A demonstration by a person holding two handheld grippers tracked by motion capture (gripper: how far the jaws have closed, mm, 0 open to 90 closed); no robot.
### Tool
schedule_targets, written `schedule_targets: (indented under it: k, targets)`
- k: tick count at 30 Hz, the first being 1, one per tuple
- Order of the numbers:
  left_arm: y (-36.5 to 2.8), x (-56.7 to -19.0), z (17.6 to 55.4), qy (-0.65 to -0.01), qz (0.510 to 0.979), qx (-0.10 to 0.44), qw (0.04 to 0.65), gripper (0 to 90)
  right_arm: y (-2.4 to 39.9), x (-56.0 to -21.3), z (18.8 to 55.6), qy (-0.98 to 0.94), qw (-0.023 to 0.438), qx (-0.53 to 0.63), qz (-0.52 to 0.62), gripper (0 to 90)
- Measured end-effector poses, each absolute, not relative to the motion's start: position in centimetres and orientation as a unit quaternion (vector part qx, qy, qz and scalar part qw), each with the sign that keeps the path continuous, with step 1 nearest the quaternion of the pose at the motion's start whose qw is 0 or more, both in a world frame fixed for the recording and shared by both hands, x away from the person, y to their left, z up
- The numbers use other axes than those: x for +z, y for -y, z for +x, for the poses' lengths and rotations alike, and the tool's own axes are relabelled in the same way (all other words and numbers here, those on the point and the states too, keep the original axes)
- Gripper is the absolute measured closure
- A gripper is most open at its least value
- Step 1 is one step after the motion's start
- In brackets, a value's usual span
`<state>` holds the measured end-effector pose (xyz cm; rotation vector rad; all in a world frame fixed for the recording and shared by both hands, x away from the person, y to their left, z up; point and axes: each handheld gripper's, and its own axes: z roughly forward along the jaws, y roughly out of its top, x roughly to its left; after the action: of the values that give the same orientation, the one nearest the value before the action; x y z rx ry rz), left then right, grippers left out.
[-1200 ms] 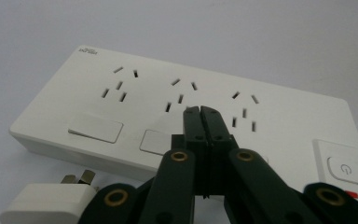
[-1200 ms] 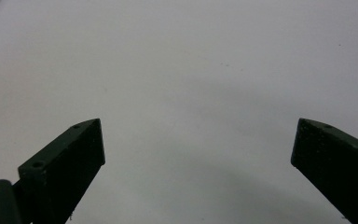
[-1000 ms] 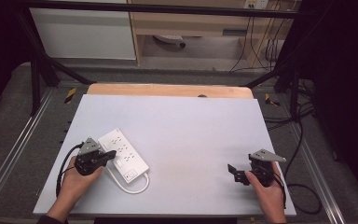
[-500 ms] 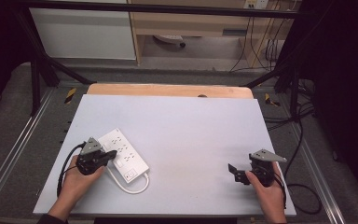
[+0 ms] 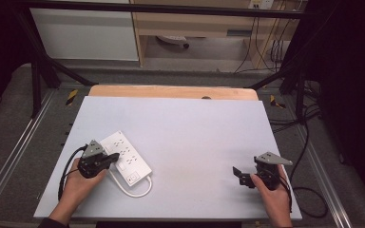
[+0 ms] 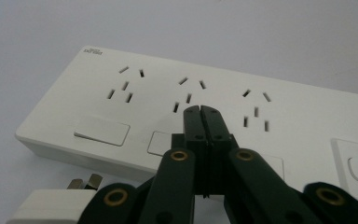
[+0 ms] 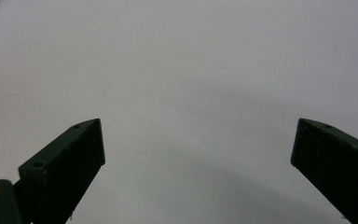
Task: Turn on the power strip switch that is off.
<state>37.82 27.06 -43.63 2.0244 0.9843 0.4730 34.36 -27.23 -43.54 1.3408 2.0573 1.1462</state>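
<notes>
While closed, left tongs (image 6: 200,109) over white power strip (image 6: 223,100), right tongs (image 5: 240,175) well apart.

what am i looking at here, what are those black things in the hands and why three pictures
A person sits at a grey table and holds a hand-held tool in each hand. Each tool is a gripper with two black jaws that open and close like tongs.

One picture comes from a camera fixed above, looking down on the table. The other two come from small cameras riding on the grippers, looking along their jaws.

On the table lies a white power strip with its white cord looped beside it. Its plug shows at the lower left of the left gripper view.

The left gripper is shut, empty, its tips just above the strip's sockets. The right gripper is open over bare table and holds nothing.
</notes>
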Motion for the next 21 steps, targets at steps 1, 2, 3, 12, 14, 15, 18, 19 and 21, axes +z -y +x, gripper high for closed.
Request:
schedule_targets:
  k: [1, 2, 3, 12, 14, 15, 18, 19, 21]
  targets:
    - [-27.06, -43.64, 37.82, -0.392, 0.803, 0.186, 0.409, 90.0, 27.23, -43.54, 34.38, -0.742, 0.214, 0.413, 0.483, 3.2]
    - [-27.06, -43.64, 37.82, -0.392, 0.803, 0.186, 0.409, 90.0, 27.22, -43.55, 34.40, -0.742, 0.215, 0.413, 0.482, 3.2]
    - [-27.07, -43.63, 37.83, -0.392, 0.802, 0.186, 0.410, 90.0, 27.22, -43.55, 34.40, -0.742, 0.215, 0.413, 0.482, 3.2]
    - [-27.14, -43.61, 37.82, -0.392, 0.804, 0.185, 0.408, 90.0, 27.26, -43.53, 34.35, -0.741, 0.216, 0.414, 0.483, 3.2]
    - [-27.15, -43.61, 37.84, -0.391, 0.804, 0.185, 0.408, 90.0, 27.31, -43.53, 34.37, -0.741, 0.216, 0.414, 0.483, 3.2]
    - [-27.15, -43.61, 37.84, -0.391, 0.804, 0.185, 0.408, 90.0, 27.28, -43.51, 34.35, -0.739, 0.215, 0.415, 0.485, 3.2]
    - [-27.15, -43.62, 37.84, -0.389, 0.805, 0.186, 0.408, 90.0, 27.29, -43.52, 34.37, -0.741, 0.216, 0.414, 0.482, 3.3]
    - [-27.13, -43.62, 37.82, -0.388, 0.805, 0.187, 0.407, 90.0, 27.29, -43.51, 34.36, -0.741, 0.216, 0.414, 0.482, 3.2]
    - [-27.09, -43.62, 37.81, -0.386, 0.806, 0.189, 0.407, 90.0, 27.28, -43.49, 34.34, -0.740, 0.216, 0.415, 0.483, 3.2]
